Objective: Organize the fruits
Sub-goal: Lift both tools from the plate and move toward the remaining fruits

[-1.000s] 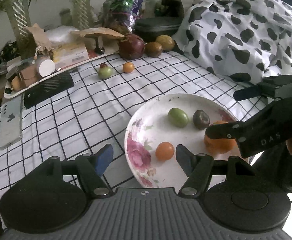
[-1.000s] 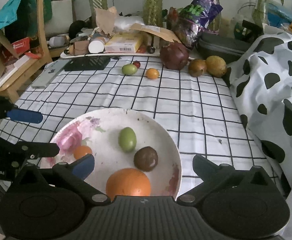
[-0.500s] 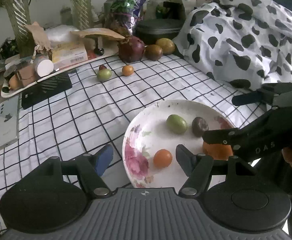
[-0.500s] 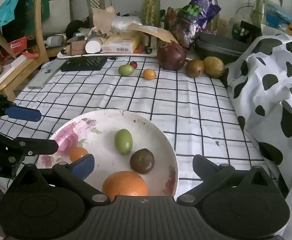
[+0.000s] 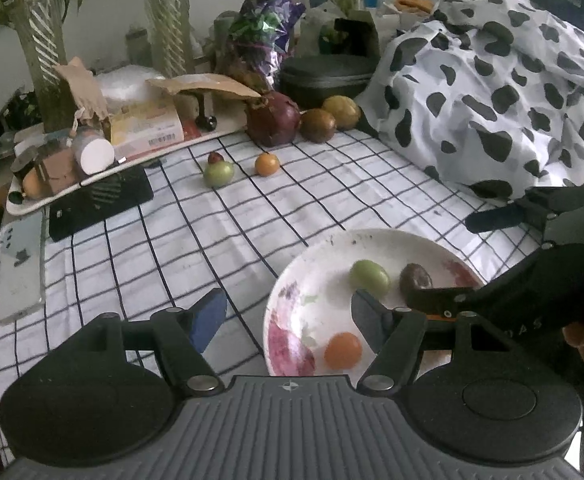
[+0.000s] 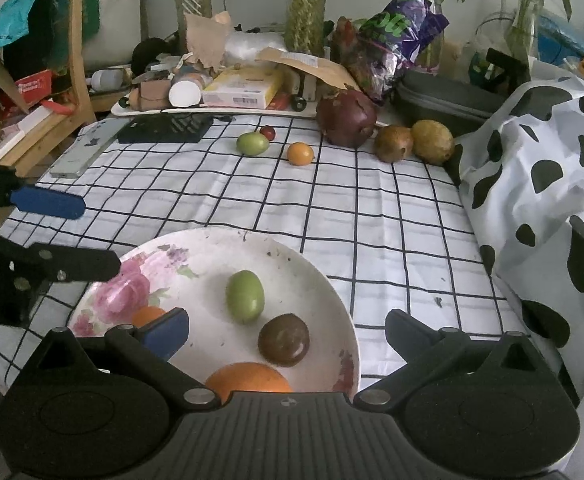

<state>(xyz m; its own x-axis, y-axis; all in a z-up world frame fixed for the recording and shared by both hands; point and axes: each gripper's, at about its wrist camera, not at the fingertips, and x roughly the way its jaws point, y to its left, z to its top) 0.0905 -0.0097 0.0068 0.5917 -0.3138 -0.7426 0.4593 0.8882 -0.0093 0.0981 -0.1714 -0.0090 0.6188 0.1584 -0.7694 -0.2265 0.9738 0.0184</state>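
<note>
A white flowered plate (image 6: 292,252) (image 5: 316,256) near the table's front holds a green fruit (image 6: 245,297) (image 5: 370,278), a dark brown fruit (image 6: 283,339) (image 5: 416,278), a large orange (image 6: 247,378) and a small orange fruit (image 5: 342,350) (image 6: 147,315). My right gripper (image 6: 287,330) is open and empty, low over the plate. My left gripper (image 5: 287,314) is open and empty at the plate's left edge. Farther back lie a green fruit (image 6: 252,143) (image 5: 218,173), a small red fruit (image 6: 267,132), a small orange fruit (image 6: 300,153) (image 5: 267,164), a big purple fruit (image 6: 346,117) and two brownish fruits (image 6: 394,144).
A black-spotted white cloth (image 6: 552,200) is heaped along the right side. A cluttered tray (image 6: 211,96), a black pad (image 6: 163,128) and a phone (image 5: 19,264) lie at the back left. Plants and a dark case (image 6: 448,96) stand behind.
Both grippers have drawn back and shifted slightly; the plate sits farther right in the left wrist view. The fruits have not moved.
</note>
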